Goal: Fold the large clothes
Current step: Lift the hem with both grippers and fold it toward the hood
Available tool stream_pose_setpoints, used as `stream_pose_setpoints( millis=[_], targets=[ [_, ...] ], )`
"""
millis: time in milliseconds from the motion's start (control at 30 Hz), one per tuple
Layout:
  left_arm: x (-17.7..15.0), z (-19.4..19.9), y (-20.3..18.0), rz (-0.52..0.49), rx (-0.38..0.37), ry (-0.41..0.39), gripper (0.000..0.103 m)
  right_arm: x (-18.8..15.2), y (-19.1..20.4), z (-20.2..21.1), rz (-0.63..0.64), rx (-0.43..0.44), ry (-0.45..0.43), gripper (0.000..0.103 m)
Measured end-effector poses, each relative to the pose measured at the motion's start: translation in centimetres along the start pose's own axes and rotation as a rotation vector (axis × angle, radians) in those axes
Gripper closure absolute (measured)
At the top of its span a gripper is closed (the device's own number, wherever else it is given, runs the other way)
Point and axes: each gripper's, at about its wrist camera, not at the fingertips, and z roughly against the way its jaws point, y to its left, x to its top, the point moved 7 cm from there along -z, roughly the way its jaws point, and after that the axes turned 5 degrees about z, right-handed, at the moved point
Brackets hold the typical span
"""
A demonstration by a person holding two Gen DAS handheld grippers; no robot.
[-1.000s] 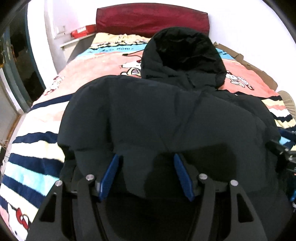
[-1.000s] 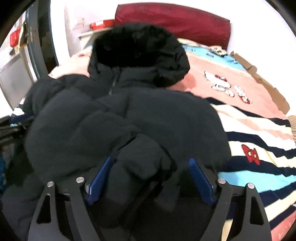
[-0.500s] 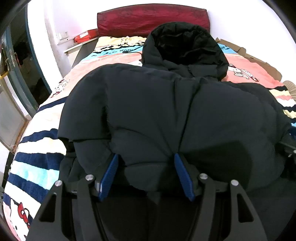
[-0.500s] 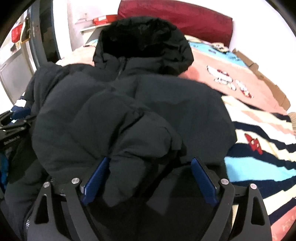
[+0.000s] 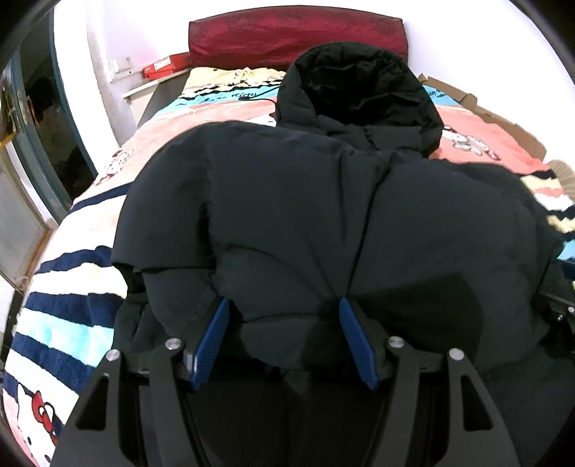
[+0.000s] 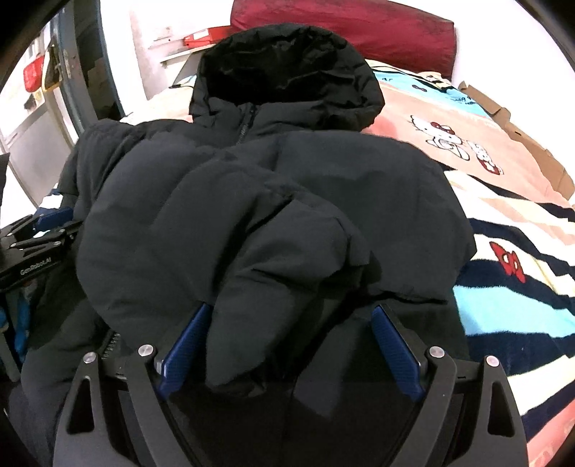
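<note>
A big black puffer jacket (image 5: pixel 305 215) lies on the bed, its lower half doubled up over the chest and its hood (image 5: pixel 359 82) pointing at the headboard. My left gripper (image 5: pixel 284 301) is shut on the near fold, and the padding bulges between both blue pads. In the right wrist view the jacket (image 6: pixel 269 197) fills the middle. My right gripper (image 6: pixel 290 308) stands open around a rolled sleeve fold, which touches only the left pad (image 6: pixel 187 341). The left gripper (image 6: pixel 36 233) shows at that view's left edge.
A striped cartoon blanket (image 5: pixel 64 312) covers the bed around the jacket. A dark red headboard cushion (image 5: pixel 294 32) is at the far end, a red box (image 5: pixel 165 66) on the shelf beside it. Cardboard (image 5: pixel 503 122) lines the right wall and a door (image 5: pixel 36 143) stands at the left.
The doubled-over jacket has bunched up higher toward the hood in both views. My right jaws stand a little wider than before. The left grip looks the same.
</note>
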Motion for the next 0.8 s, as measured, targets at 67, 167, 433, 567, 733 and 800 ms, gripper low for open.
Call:
stream_pose_setpoints(
  millis=[67,167,433,567,733,800],
  targets=[
    [1.1,1.0,0.5,-0.001,-0.033,-0.011,0.041,0.8,-0.4,1.2,0.015,0.022,-0.021,0.014],
    [4.2,2.6,1.5,-0.006,-0.051,-0.052,0.041,2.7,-1.8,2.8,0.023,0.037,-0.064,0.014],
    [15.6,0.7,0.9,-0.078,-0.131,-0.070,0.041,12.6,-7.9,3.2,0.055,0.003,-0.176,0.013],
    [21.2,-3.2,-2.3,-0.114,-0.193,-0.046,0.041,19.0,-10.4,0.4,0.040,0.039,-0.205,0.012],
    [25.9,-8.6,-6.0,-0.134,-0.234,-0.016,0.041,26.1,-12.3,-5.9,0.031,0.082,-0.200,0.008],
    [27.1,-10.7,-7.0,-0.141,-0.234,-0.011,0.041,27.7,-12.6,-8.5,0.037,0.077,-0.185,0.007]
  ],
)
